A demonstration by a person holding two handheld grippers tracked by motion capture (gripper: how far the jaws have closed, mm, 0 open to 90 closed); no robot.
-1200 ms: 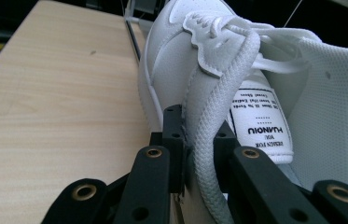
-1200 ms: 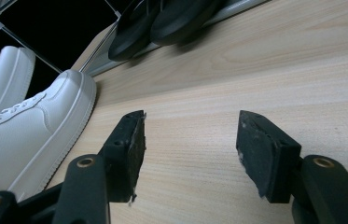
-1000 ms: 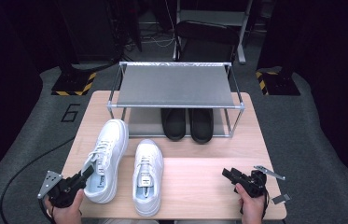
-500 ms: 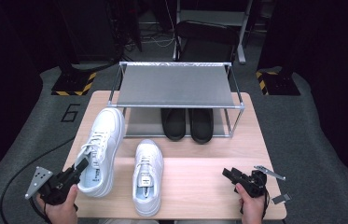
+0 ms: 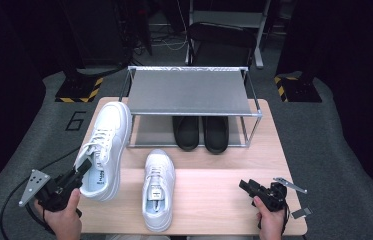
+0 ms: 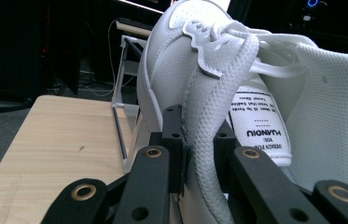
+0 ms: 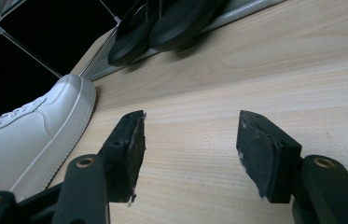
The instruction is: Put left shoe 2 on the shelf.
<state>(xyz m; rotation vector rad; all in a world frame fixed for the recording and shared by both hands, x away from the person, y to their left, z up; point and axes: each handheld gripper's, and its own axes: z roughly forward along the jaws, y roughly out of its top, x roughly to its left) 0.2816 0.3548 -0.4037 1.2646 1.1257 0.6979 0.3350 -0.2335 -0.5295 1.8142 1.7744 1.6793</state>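
Observation:
A white sneaker [image 5: 103, 146] hangs lifted and tilted at the table's left, toe toward the rack. My left gripper [image 5: 76, 175] is shut on its heel collar; in the left gripper view the jaws pinch the padded collar edge of the sneaker [image 6: 199, 93]. A second white sneaker [image 5: 157, 189] lies flat near the table's front, and its toe [image 7: 31, 135] shows in the right gripper view. My right gripper [image 5: 246, 186] rests at the front right, open [image 7: 188, 149], with bare wood between its jaws.
A metal shoe rack [image 5: 189, 92] stands at the back of the wooden table [image 5: 214, 200]. A pair of black shoes [image 5: 201, 132] sits on its lower level, also seen as dark shoes [image 7: 162, 28]. Dark floor surrounds the table.
My left gripper has drawn back toward the left front corner, lifting the left sneaker and swinging its toe up toward the rack's left end. The right gripper has stayed put.

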